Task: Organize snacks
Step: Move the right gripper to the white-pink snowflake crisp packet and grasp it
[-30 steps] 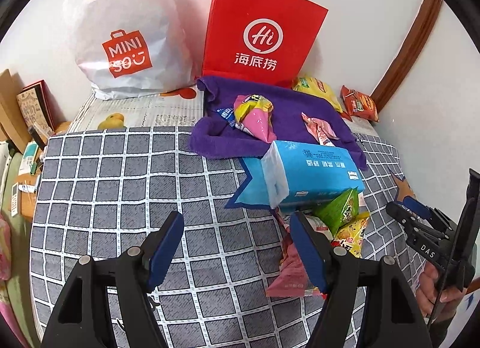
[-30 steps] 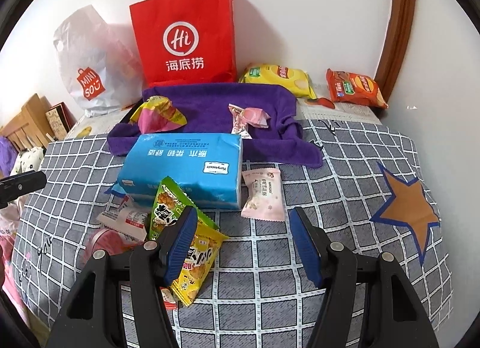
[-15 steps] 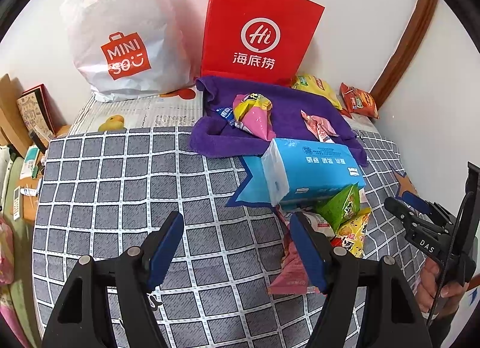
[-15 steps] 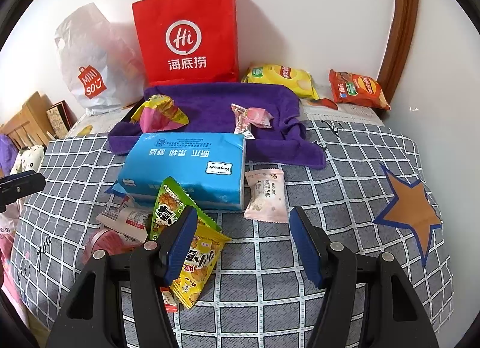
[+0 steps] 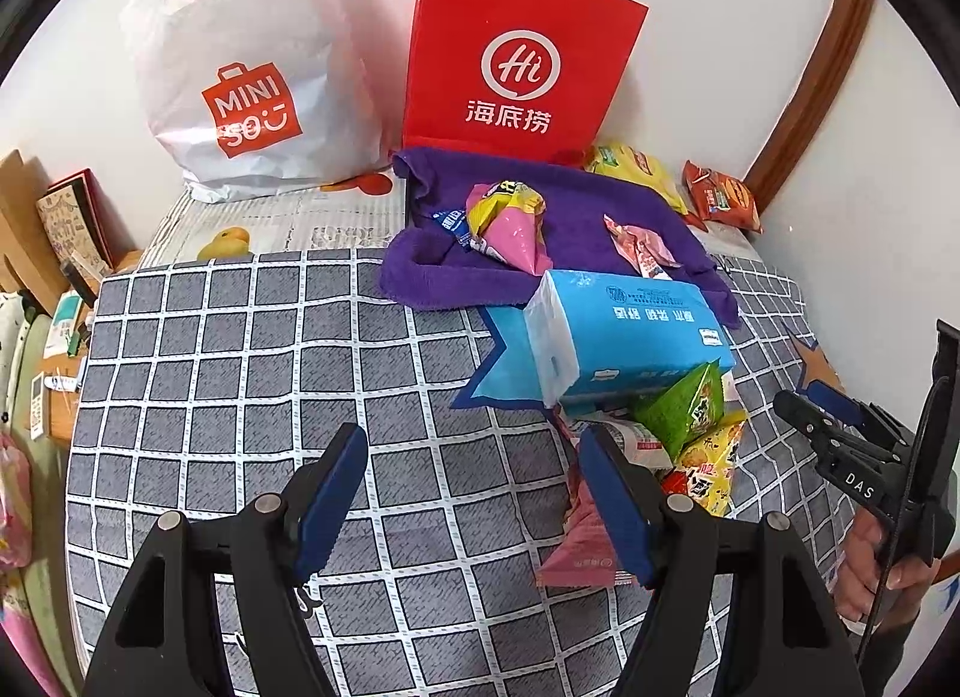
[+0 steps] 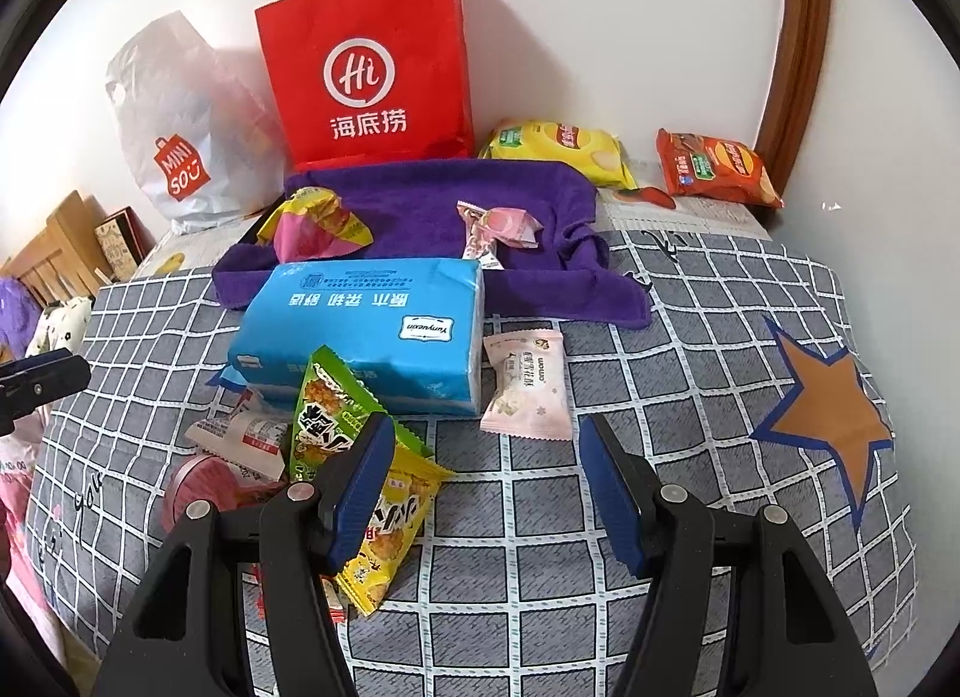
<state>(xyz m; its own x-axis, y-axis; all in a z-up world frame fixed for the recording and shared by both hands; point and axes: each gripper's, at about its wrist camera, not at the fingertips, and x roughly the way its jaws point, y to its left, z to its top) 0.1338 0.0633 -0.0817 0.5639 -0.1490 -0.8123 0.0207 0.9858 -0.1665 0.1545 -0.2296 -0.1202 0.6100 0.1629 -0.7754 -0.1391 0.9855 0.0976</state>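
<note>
Right wrist view: my right gripper (image 6: 483, 487) fingers gape, empty, low centre. Small pale pink snack packet (image 6: 525, 385) lies mid-frame on the checked bedspread (image 6: 690, 337); I'd descend squarely, pinching its edges.

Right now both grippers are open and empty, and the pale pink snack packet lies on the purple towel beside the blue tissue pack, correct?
Not quite. In the right wrist view the pale pink snack packet lies on the checked cover, not the purple towel, beside the blue tissue pack. Both grippers are open and empty.
</note>
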